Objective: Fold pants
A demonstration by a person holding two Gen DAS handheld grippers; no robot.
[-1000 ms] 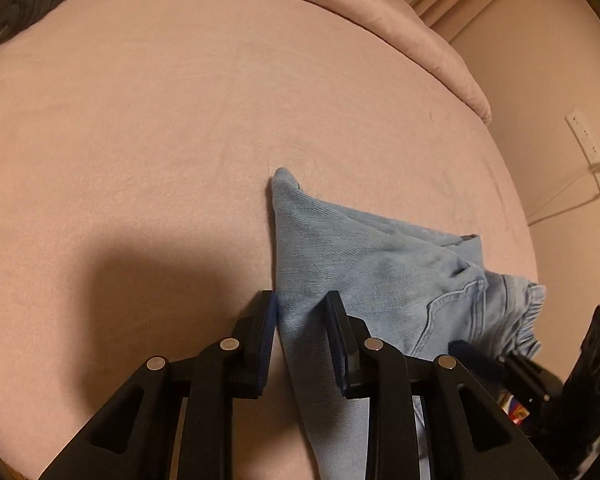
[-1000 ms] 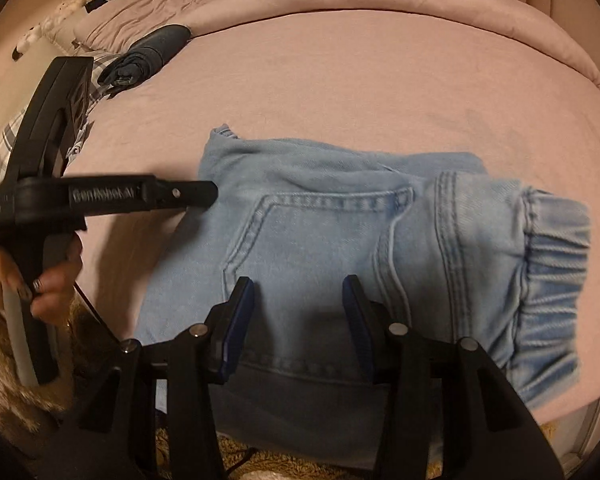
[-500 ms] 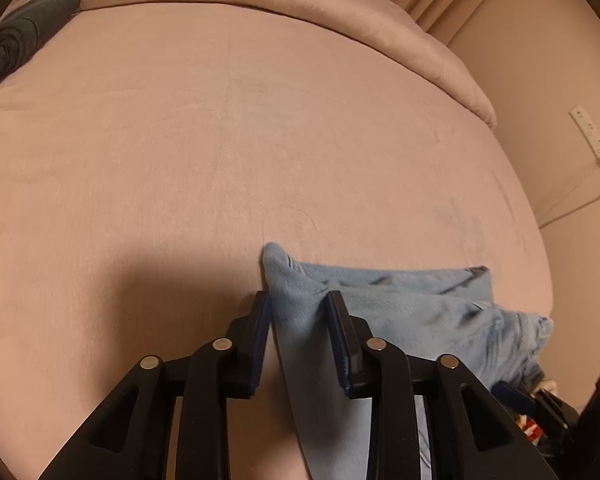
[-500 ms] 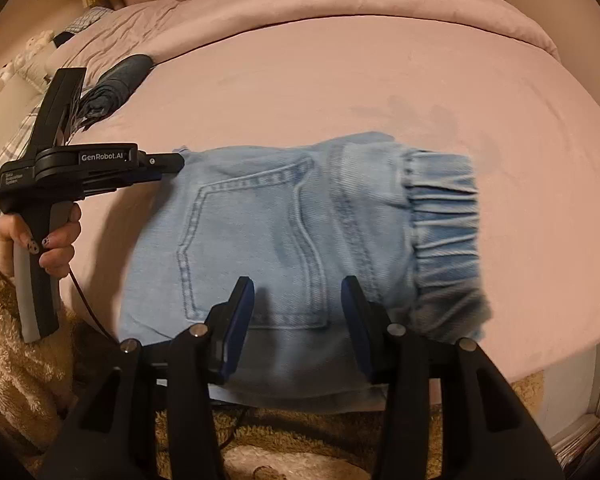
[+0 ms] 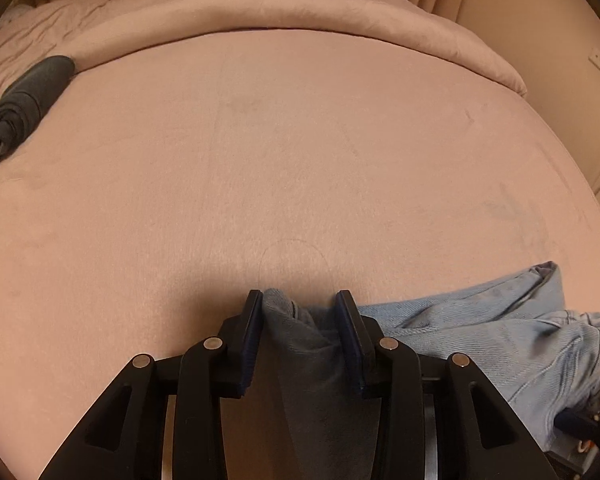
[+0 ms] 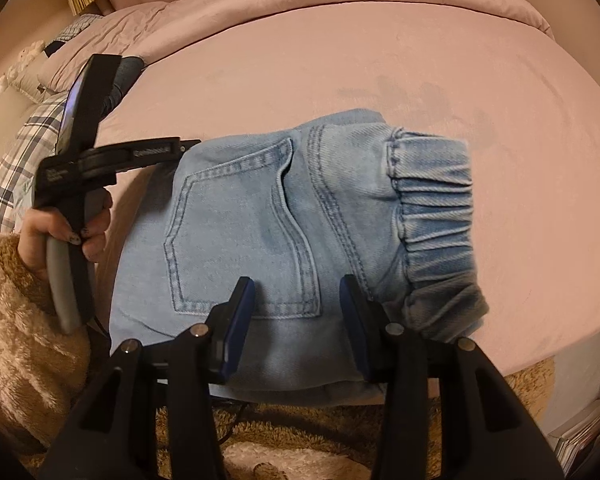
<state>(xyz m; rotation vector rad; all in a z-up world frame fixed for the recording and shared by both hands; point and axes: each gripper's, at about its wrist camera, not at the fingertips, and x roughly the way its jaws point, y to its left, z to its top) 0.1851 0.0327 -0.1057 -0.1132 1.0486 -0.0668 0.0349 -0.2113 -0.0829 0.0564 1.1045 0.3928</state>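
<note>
At the far left of the right wrist view, a plaid pillow (image 6: 12,160) and a small stuffed toy (image 6: 16,68) lie at the bed's edge, and a dark rolled garment (image 5: 24,100) rests on the pink bed (image 5: 300,160) near the bunched-up comforter (image 5: 300,12). Just right of the pillow, the person's left hand (image 6: 60,236), in a fuzzy tan sleeve (image 6: 16,320), holds the handle of the left claw (image 5: 298,300). That claw reaches in from the left to the left edge of the light blue denim pants (image 6: 292,240); its fingers stand apart with a fold of the denim bunched between them, though whether the pads truly pinch the cloth cannot be told. The pants lie folded on the near part of the bed, back pocket (image 6: 240,232) facing up and the elastic waistband (image 6: 432,216) to the right. The right claw (image 6: 296,292) hovers over the near edge of the pants below the pocket, its fingers spread wide and clasping nothing. A shaggy tan rug (image 6: 300,432) lies below the bed's edge.
</note>
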